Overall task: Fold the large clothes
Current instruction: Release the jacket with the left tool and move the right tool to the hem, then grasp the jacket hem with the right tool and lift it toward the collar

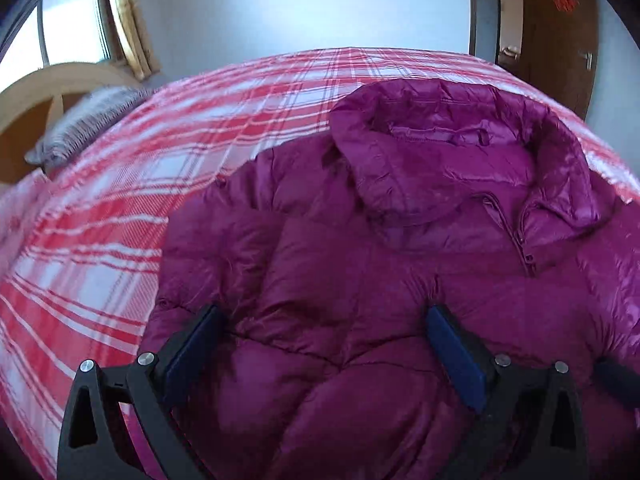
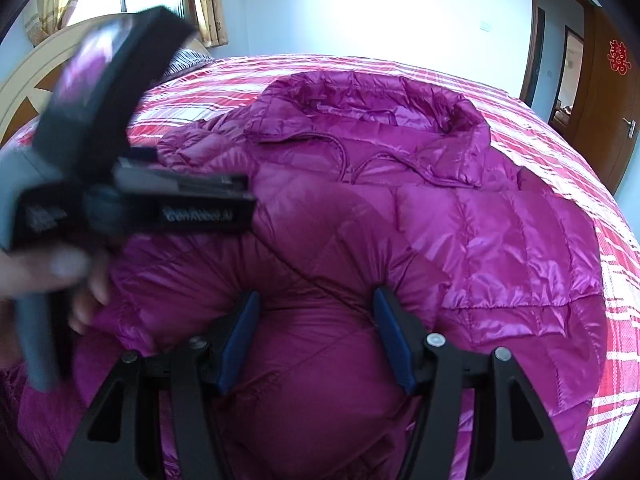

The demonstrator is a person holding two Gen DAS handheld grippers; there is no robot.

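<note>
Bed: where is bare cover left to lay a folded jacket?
Free: the plaid cover between the jacket and the pillow, and the strip beyond the hood. Crowded: the near side, where both grippers sit over the jacket.

Bright window daylight (blurred, fisheye-warped edges)

We see a shiny magenta puffer jacket (image 1: 400, 240) lying on a bedspread (image 1: 120, 240) checked in red, pink and white. Beyond the bedspread's far corner, a grey-striped pillow (image 1: 80, 128) meets a tan headboard (image 1: 48, 92).
</note>
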